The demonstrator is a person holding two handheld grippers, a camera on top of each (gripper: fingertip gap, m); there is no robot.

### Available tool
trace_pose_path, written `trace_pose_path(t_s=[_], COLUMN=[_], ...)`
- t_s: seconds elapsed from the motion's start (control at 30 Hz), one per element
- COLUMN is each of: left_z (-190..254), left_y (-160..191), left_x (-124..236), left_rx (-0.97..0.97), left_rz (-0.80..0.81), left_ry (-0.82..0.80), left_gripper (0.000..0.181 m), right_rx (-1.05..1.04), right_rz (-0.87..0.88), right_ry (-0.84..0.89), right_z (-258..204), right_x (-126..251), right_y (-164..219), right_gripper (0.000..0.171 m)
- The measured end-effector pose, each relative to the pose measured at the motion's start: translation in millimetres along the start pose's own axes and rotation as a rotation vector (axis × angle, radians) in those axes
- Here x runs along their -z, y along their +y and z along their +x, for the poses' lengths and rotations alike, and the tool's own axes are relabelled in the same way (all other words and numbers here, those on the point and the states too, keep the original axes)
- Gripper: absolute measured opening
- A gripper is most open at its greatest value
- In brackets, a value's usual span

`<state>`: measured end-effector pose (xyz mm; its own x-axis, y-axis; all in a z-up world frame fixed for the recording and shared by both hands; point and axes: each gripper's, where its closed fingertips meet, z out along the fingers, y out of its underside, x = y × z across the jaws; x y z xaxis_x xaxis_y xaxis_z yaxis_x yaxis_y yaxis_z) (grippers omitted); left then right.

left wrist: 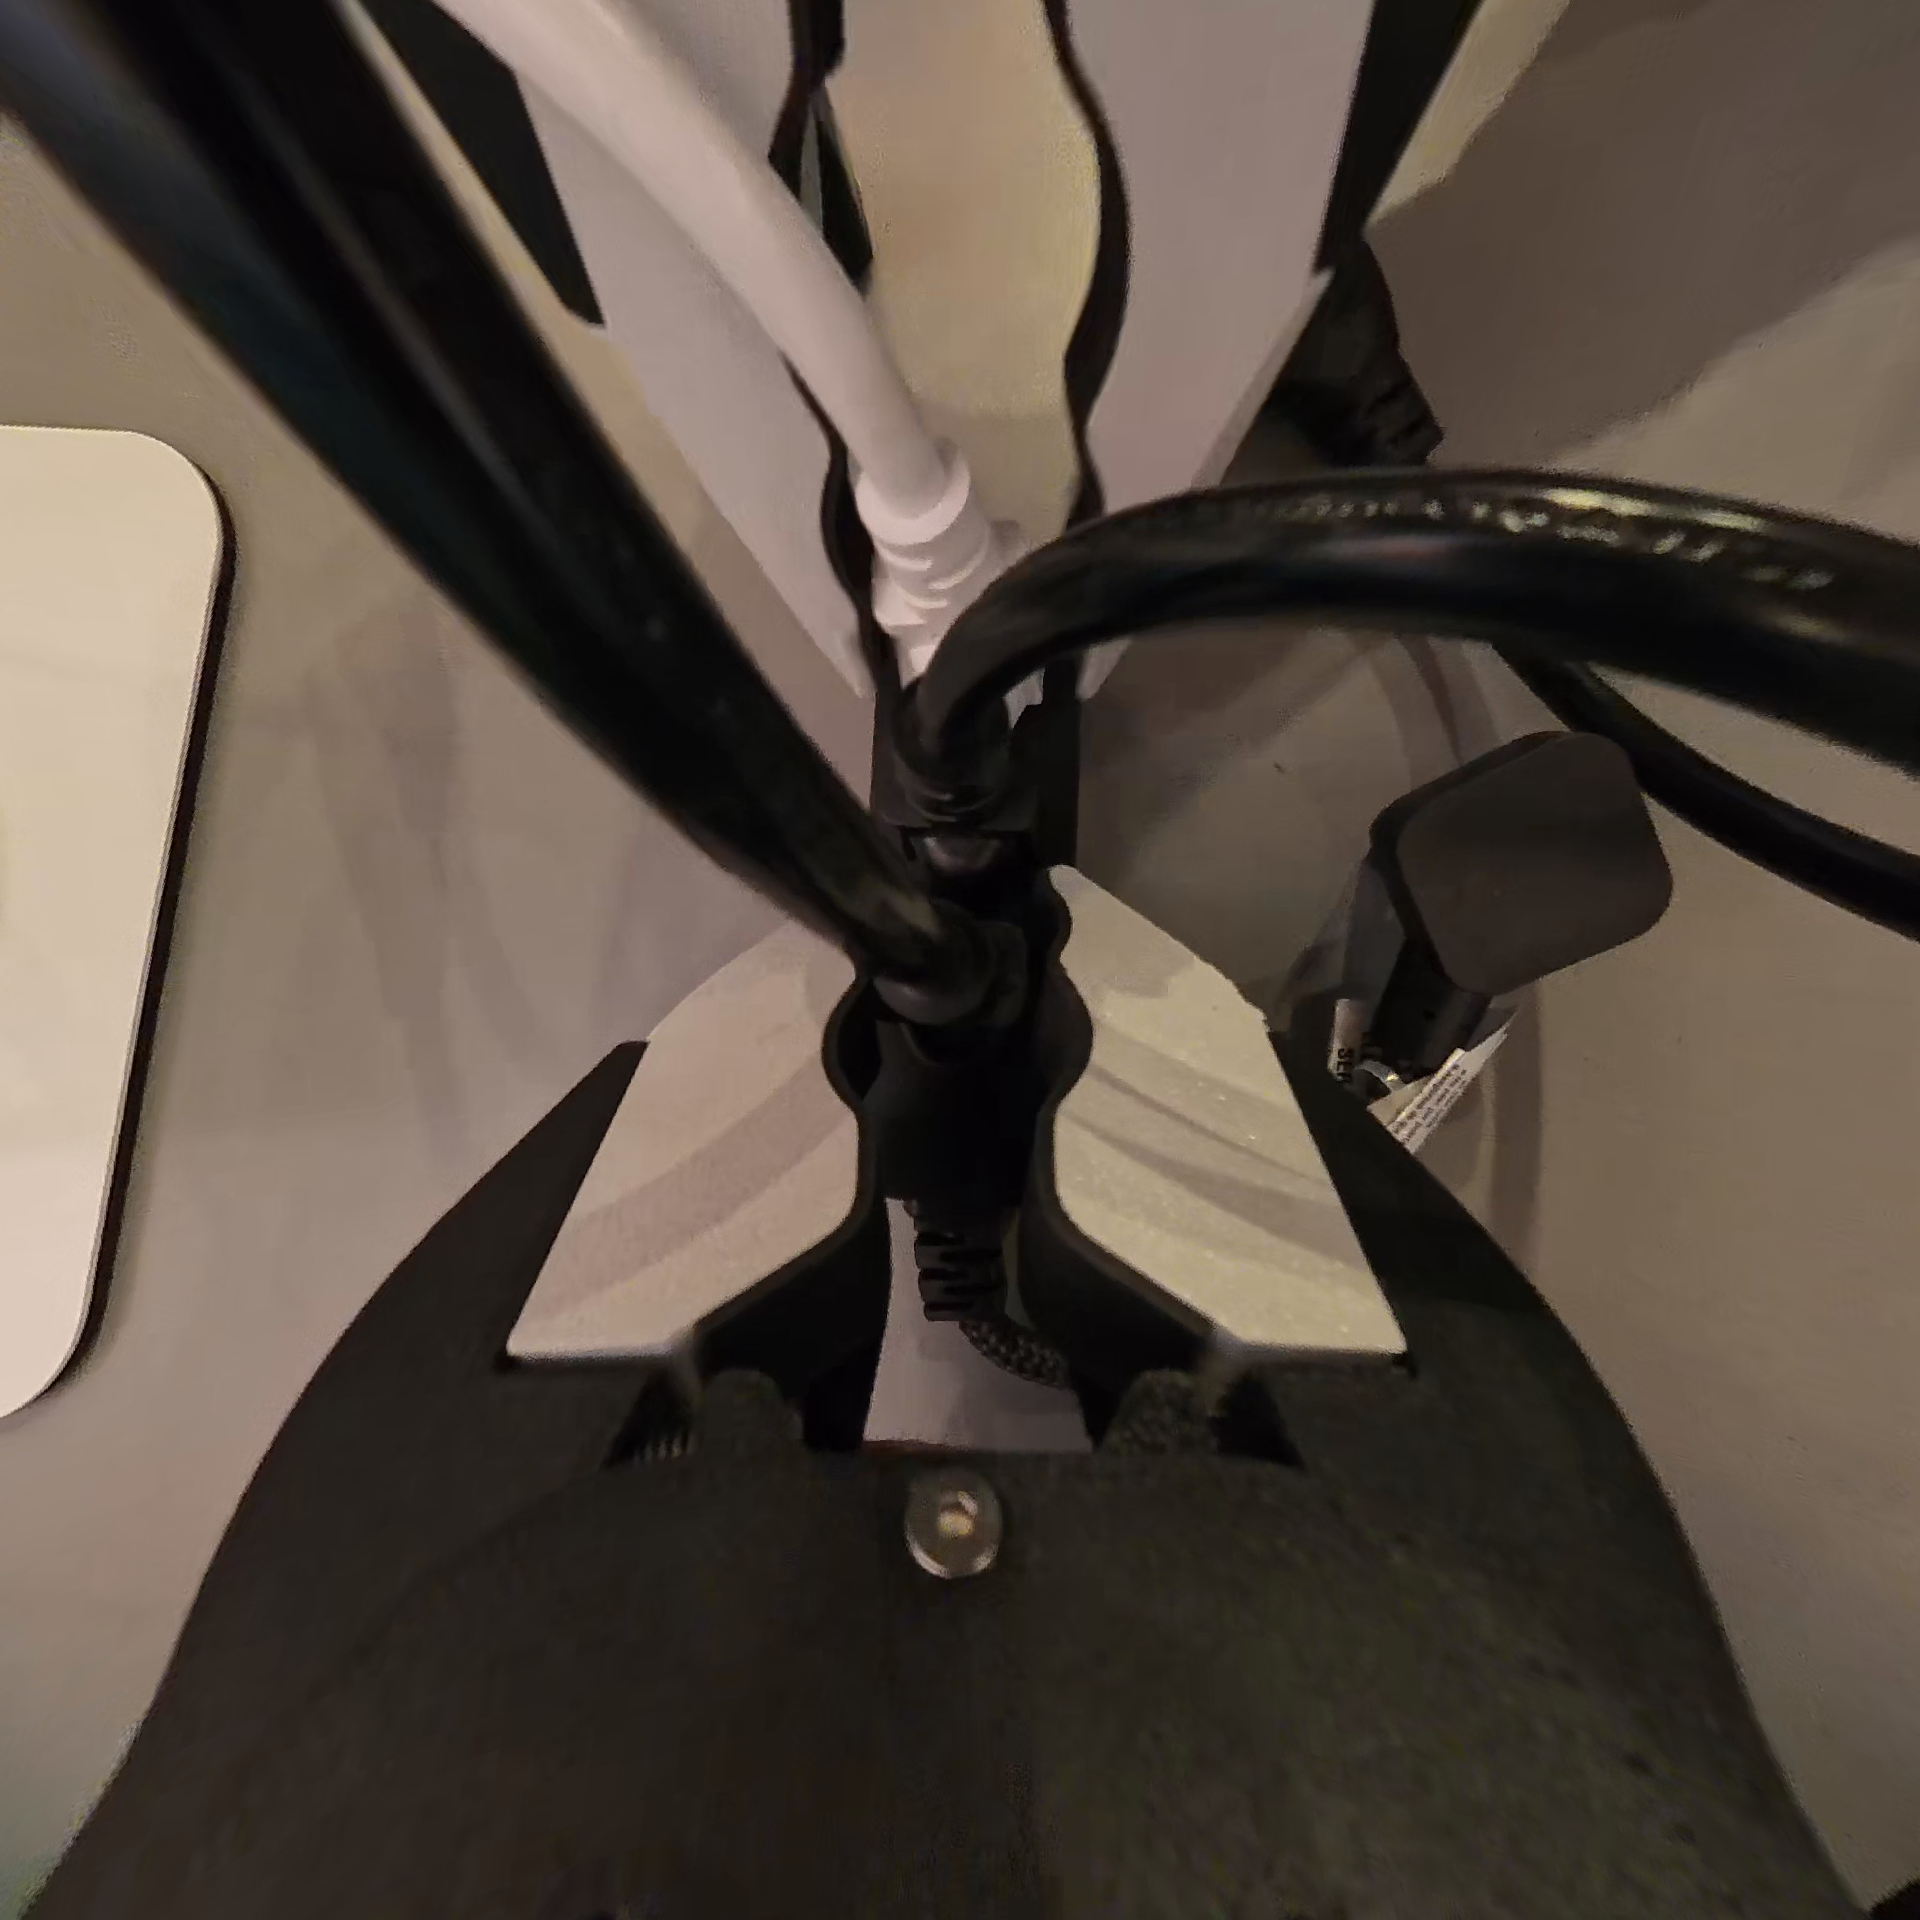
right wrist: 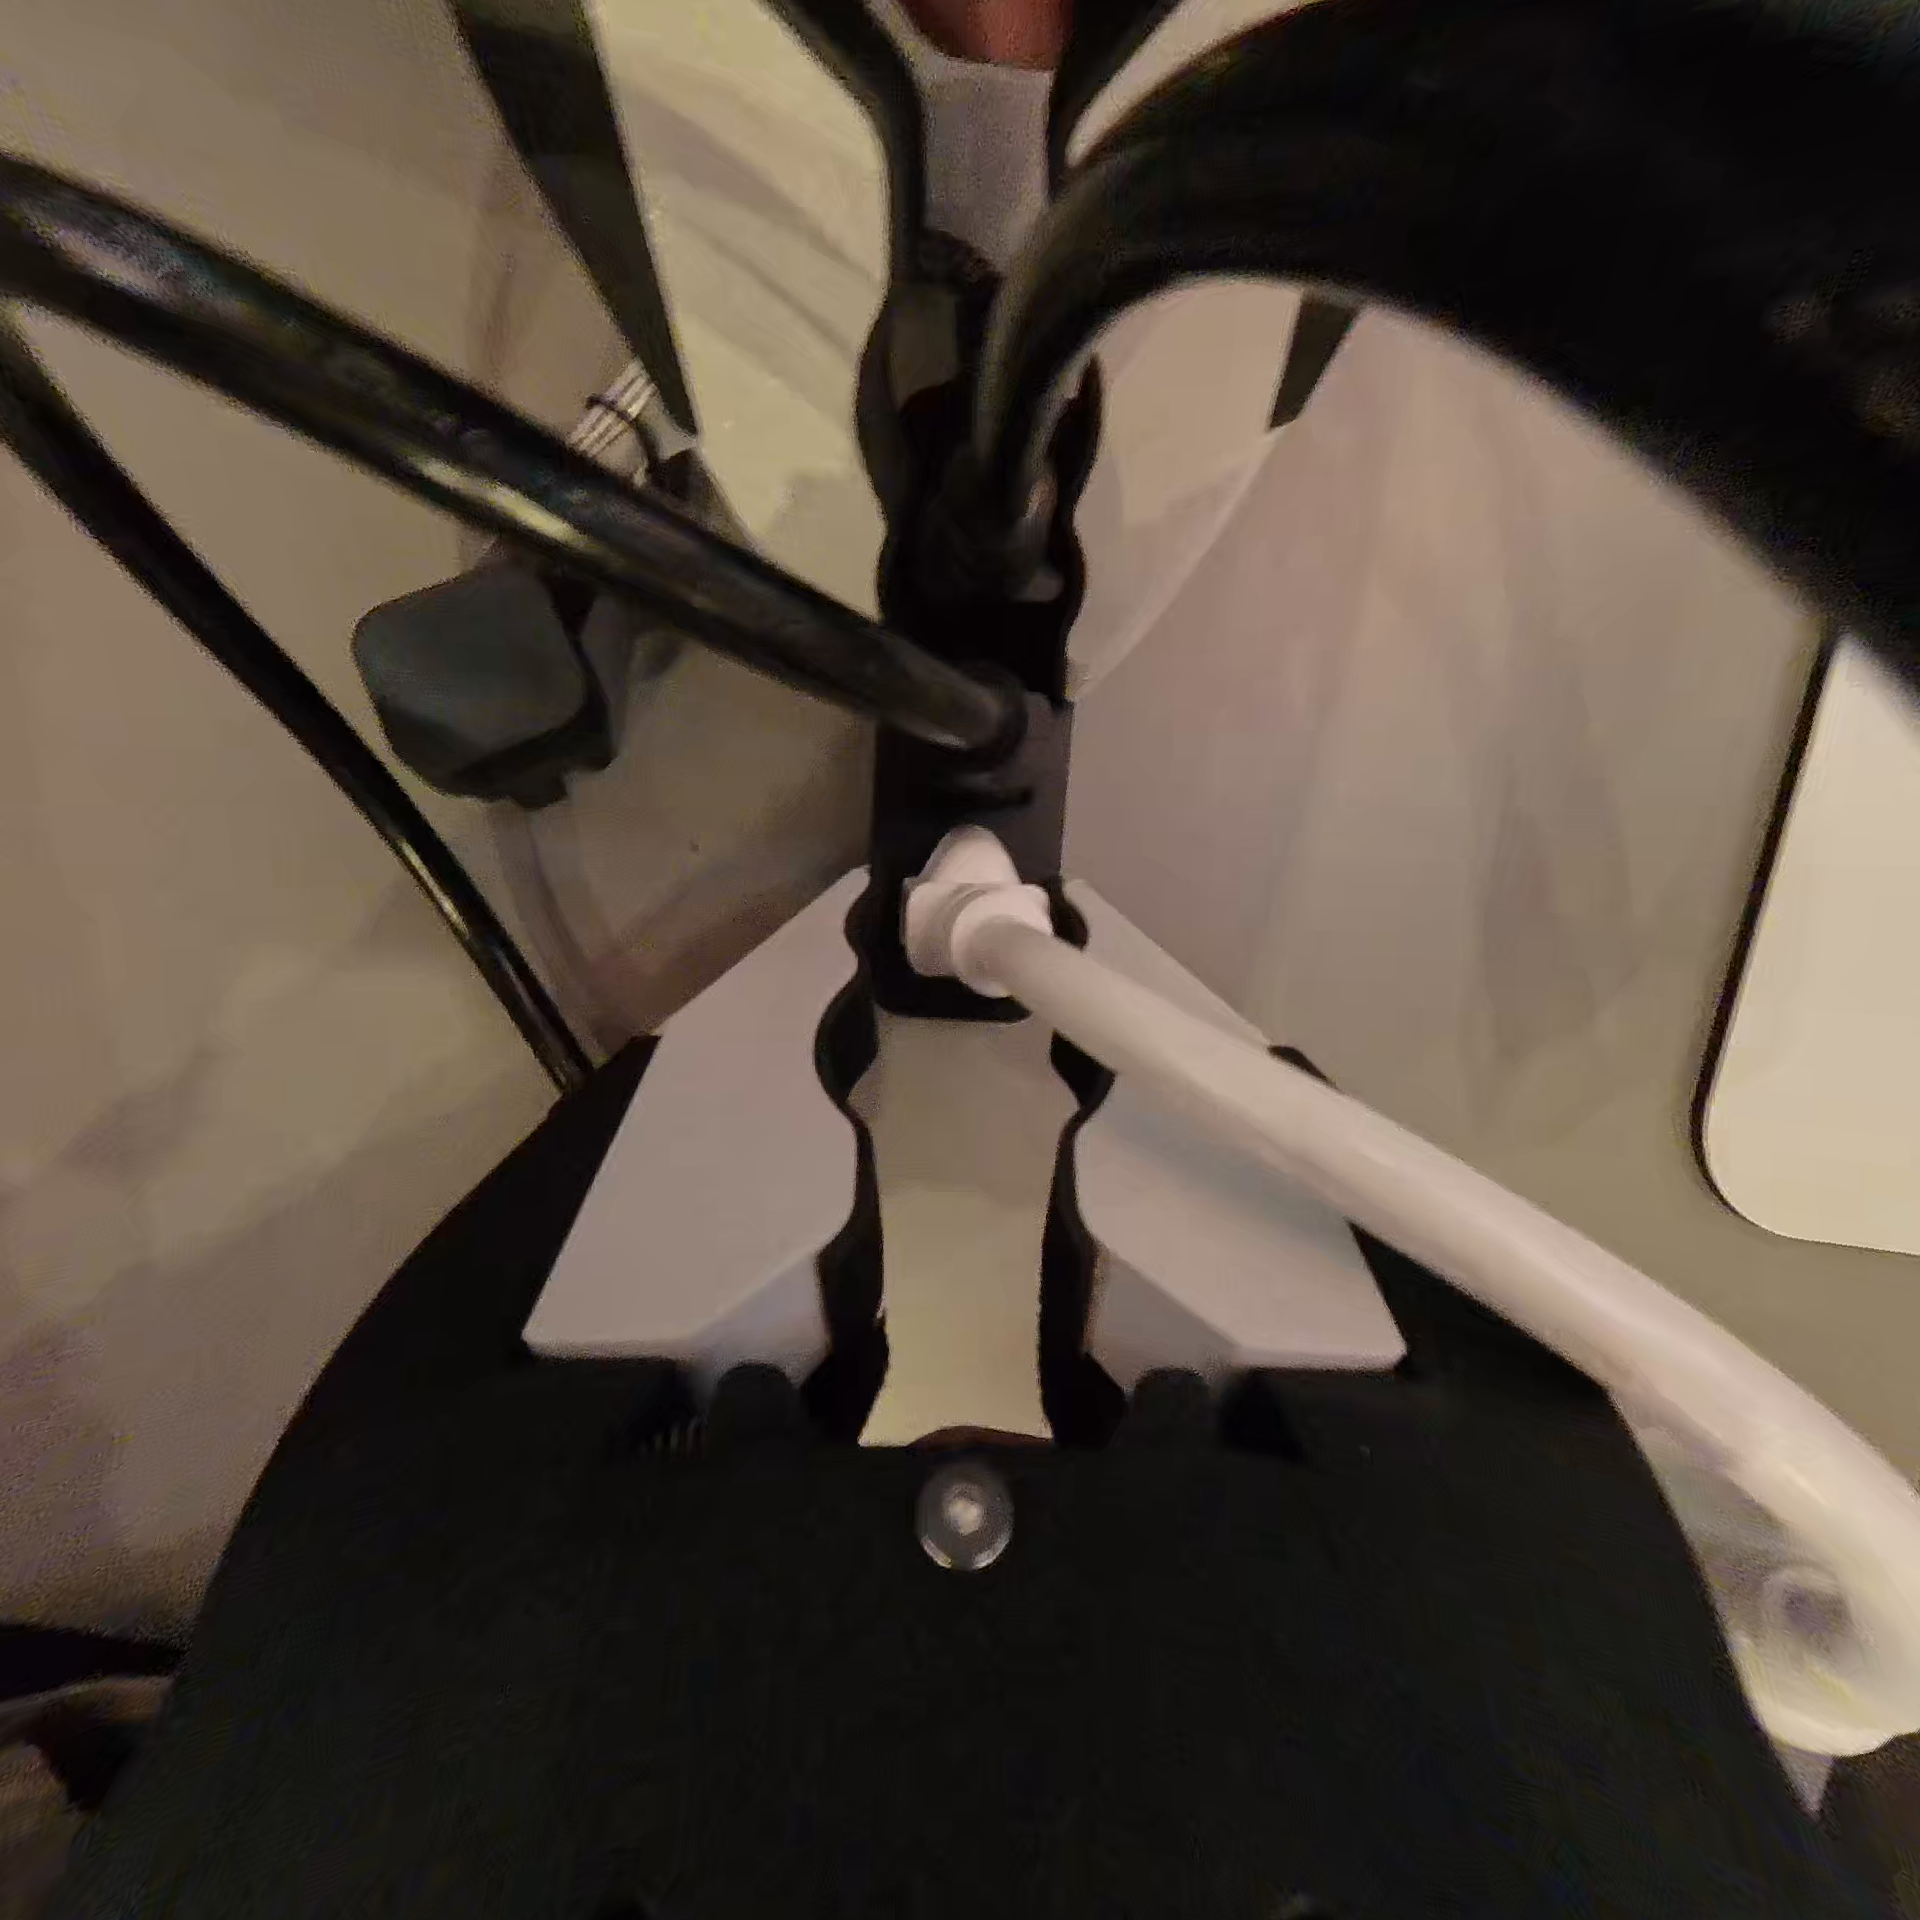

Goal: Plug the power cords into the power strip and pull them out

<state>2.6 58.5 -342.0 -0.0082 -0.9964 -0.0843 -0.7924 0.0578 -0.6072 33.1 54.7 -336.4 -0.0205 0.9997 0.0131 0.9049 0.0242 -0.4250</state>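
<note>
A narrow black power strip (left wrist: 935,1122) is held between my two grippers, which face each other. My left gripper (left wrist: 951,997) is shut on the end with the strip's braided cord (left wrist: 1013,1351). My right gripper (right wrist: 971,935) is shut on the strip's (right wrist: 1039,769) other end, where a white plug (right wrist: 966,914) with a white cord (right wrist: 1351,1153) sits in a socket. Two thick black cords (left wrist: 1455,530) (left wrist: 520,499) are plugged into the strip between the grippers. The right gripper also shows at the top of the left wrist view (left wrist: 956,582).
A loose black plug (left wrist: 1527,873) lies on the grey table beside the strip; it also shows in the right wrist view (right wrist: 478,686). A thin black cable (right wrist: 312,707) runs past it. A pale rounded mat (left wrist: 104,883) lies on the other side.
</note>
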Motion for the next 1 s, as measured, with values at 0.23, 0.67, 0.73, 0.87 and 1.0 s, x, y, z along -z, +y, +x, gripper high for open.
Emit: trace_pose_path(t_s=[0.23, 0.67, 0.73, 0.87, 1.0], left_z=[0.4, 0.5, 0.8, 0.8, -0.6], left_y=[0.1, 1.4, 0.9, -0.5, -1.1], left_x=[-0.2, 0.2, 0.2, -0.5, -1.0], left_rx=[-0.021, -0.022, -0.037, -0.039, -0.050], left_rz=[-0.006, -0.029, -0.019, -0.002, 0.002], left_ry=[0.012, 0.013, 0.013, 0.007, -0.009], left_gripper=[0.026, 0.027, 0.027, 0.028, 0.026], right_rx=[-0.006, 0.048, -0.002, -0.064, -0.163], right_rz=[0.009, -0.032, 0.036, 0.101, 0.166], right_ry=[-0.008, 0.035, -0.021, -0.076, -0.133], right_z=[1.7, 0.9, 0.2, 1.5, 4.6], right_x=[-5.6, -4.7, -4.2, -2.2, -1.3], right_y=[-1.7, -0.8, -1.9, -2.5, -3.4], right_gripper=[0.023, 0.022, 0.021, 0.022, 0.022])
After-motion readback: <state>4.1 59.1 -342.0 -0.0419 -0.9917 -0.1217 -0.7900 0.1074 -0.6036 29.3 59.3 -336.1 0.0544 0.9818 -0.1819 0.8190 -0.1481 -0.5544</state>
